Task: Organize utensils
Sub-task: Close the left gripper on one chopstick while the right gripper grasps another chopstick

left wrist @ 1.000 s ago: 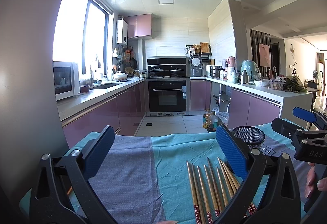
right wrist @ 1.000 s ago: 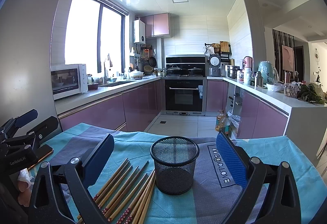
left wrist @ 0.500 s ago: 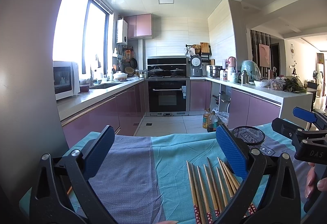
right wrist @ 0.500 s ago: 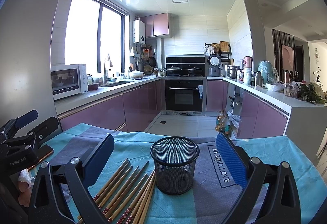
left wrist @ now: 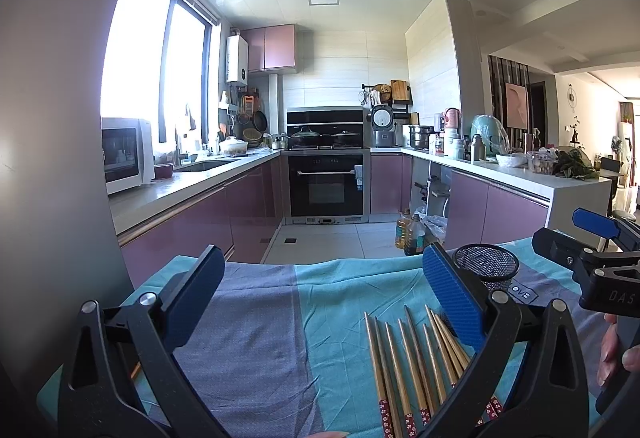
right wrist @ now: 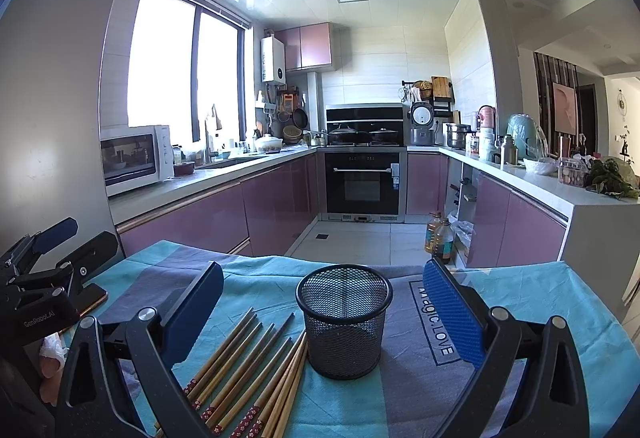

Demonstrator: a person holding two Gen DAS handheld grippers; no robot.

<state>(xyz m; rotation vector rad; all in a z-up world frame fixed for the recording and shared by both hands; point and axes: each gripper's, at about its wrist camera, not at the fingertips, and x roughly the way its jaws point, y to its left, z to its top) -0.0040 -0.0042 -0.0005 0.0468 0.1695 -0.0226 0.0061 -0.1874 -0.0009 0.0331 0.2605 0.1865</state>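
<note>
Left gripper (left wrist: 320,298) with black frame and blue-padded fingers held wide apart, nothing between them, poised above the teal and grey-purple striped tablecloth (left wrist: 256,338). Right gripper (right wrist: 322,304) of the same black-and-blue build likewise spread wide and empty, aimed straight at the round black wire-mesh cup (right wrist: 344,322). Seen from the left wrist, right gripper's black frame at the right edge of the view, with fingertips of a hand (left wrist: 614,354) just below it. Seen from the right wrist, left gripper's frame low at the left edge, above a dark flat phone-like object (right wrist: 90,302) on the cloth. Mesh cup stood upright and empty on the grey-purple stripe, toward the table's far edge, beside the printed word "LOVE" (right wrist: 438,322). Brown wooden chopsticks with red patterned ends (right wrist: 248,370) lay loose in a rough fan on the teal stripe toward the table's near edge, just left of the cup, tips pointing away toward the far edge, the rightmost ones touching or nearly touching the cup's base. Beyond the table's far edge, a kitchen with purple cabinets (right wrist: 276,202) and a black built-in oven (right wrist: 362,182).
</note>
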